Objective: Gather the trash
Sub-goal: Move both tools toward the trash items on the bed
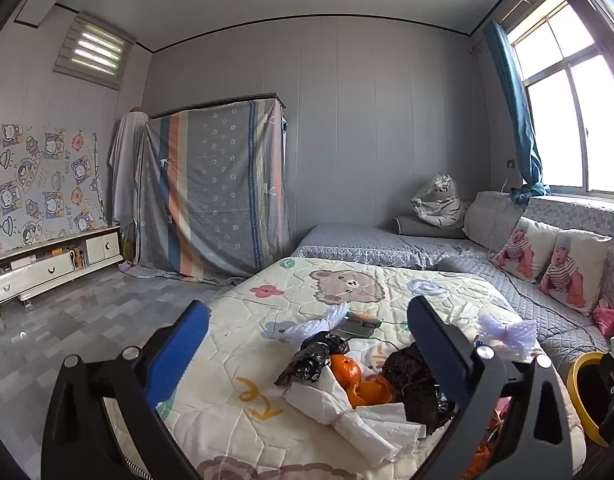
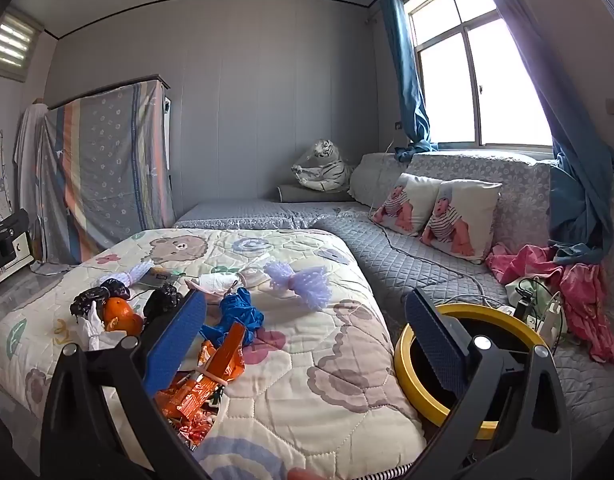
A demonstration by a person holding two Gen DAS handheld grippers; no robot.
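Trash lies scattered on a cartoon bear quilt (image 1: 347,280) (image 2: 307,360): orange peel (image 1: 357,380) (image 2: 121,316), crumpled white tissue (image 1: 347,412), black plastic bags (image 1: 315,356) (image 2: 163,296), white foam nets (image 1: 507,336) (image 2: 303,280), a blue wad (image 2: 239,316) and orange snack wrappers (image 2: 211,376). A yellow-rimmed black bin (image 2: 439,372) (image 1: 583,392) stands on the bed to the right of the quilt. My left gripper (image 1: 307,340) hovers open over the peel and tissue pile, touching nothing. My right gripper (image 2: 307,328) is open above the quilt, its right finger over the bin's rim.
Two baby-print pillows (image 2: 439,208) and a plush tiger (image 2: 327,168) sit along the grey bed's far side. Pink cloth (image 2: 579,280) and a charger with cables (image 2: 543,312) lie behind the bin. A sheet-draped wardrobe (image 1: 211,184) and low white cabinet (image 1: 55,264) stand left.
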